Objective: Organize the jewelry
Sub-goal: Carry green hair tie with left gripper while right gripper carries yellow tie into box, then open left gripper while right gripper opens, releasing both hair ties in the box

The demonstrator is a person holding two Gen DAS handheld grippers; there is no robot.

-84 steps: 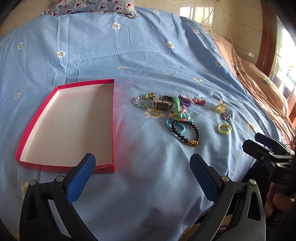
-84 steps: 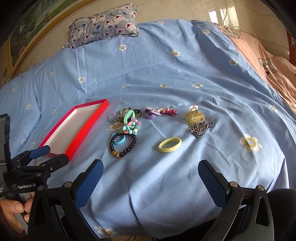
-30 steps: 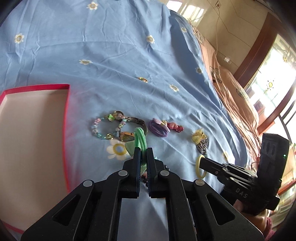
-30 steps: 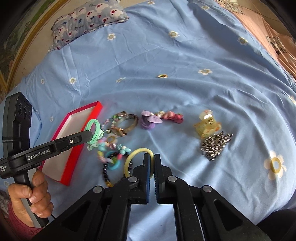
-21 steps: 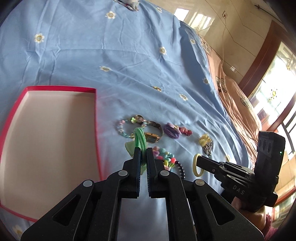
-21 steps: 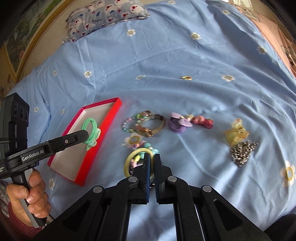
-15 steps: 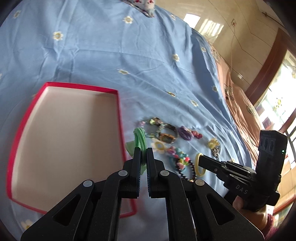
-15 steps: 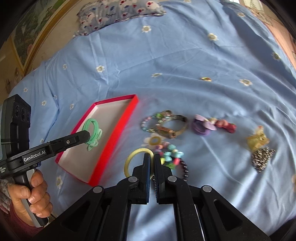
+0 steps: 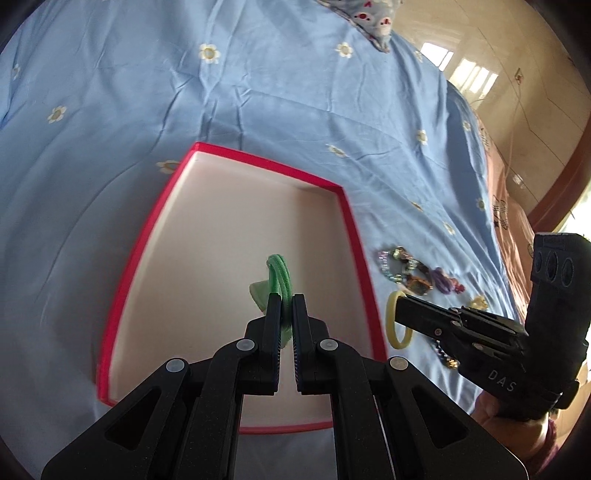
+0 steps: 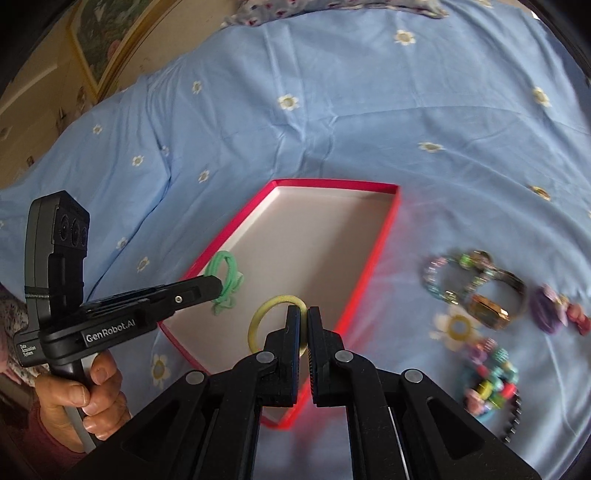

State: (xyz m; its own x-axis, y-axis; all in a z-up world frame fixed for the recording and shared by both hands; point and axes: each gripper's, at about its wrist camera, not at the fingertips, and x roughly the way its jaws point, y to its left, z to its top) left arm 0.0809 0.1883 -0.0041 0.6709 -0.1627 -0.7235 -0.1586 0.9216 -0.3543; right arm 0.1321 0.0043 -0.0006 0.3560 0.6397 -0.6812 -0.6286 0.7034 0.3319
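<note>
A shallow red box (image 9: 155,236) with a pale inside lies on the blue bed cover; it also shows in the right wrist view (image 10: 391,221). My left gripper (image 9: 287,301) is shut on a green hair tie (image 9: 279,271) and holds it above the box's inside; the tie also shows in the right wrist view (image 10: 227,275). My right gripper (image 10: 303,314) is shut on a yellow hair ring (image 10: 258,321) and holds it over the box's near right edge. The ring also shows in the left wrist view (image 9: 393,334).
Loose jewelry lies on the cover right of the box: a bead bracelet (image 10: 436,280), a gold watch (image 10: 487,304), a purple hair tie (image 10: 545,308), a colourful bead bracelet (image 10: 491,387). A patterned pillow (image 9: 369,14) lies at the far end.
Both grippers closed on their hair ties, lifted them from the cover and carried them left. They now hang over the red box.
</note>
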